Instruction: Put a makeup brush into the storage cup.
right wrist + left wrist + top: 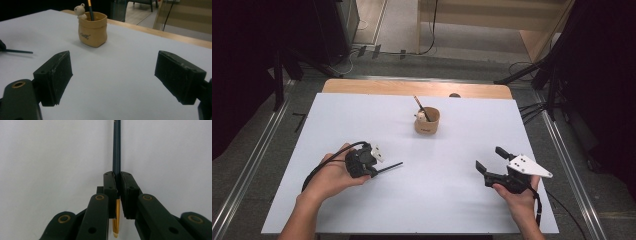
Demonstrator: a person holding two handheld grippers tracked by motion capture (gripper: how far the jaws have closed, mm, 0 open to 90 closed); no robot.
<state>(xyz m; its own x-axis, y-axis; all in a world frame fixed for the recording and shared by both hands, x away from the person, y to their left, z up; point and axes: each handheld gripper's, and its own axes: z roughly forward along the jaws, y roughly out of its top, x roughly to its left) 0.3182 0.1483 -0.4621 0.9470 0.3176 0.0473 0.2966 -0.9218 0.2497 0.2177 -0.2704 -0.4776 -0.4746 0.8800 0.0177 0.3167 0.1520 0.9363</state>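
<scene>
here the left tool (379, 167) is squeezed tight on a pencil (116, 152) – thin, light, stiff and a bit slippery, so it could slide or swing. the grip sits near the yellow end, and the long dark part sticks out low over the white desk (437, 200). the right tool (488, 160) is wide open and holds nothing. the little cup (427, 122) – another pencil inside – stands well apart, farther back.
</scene>
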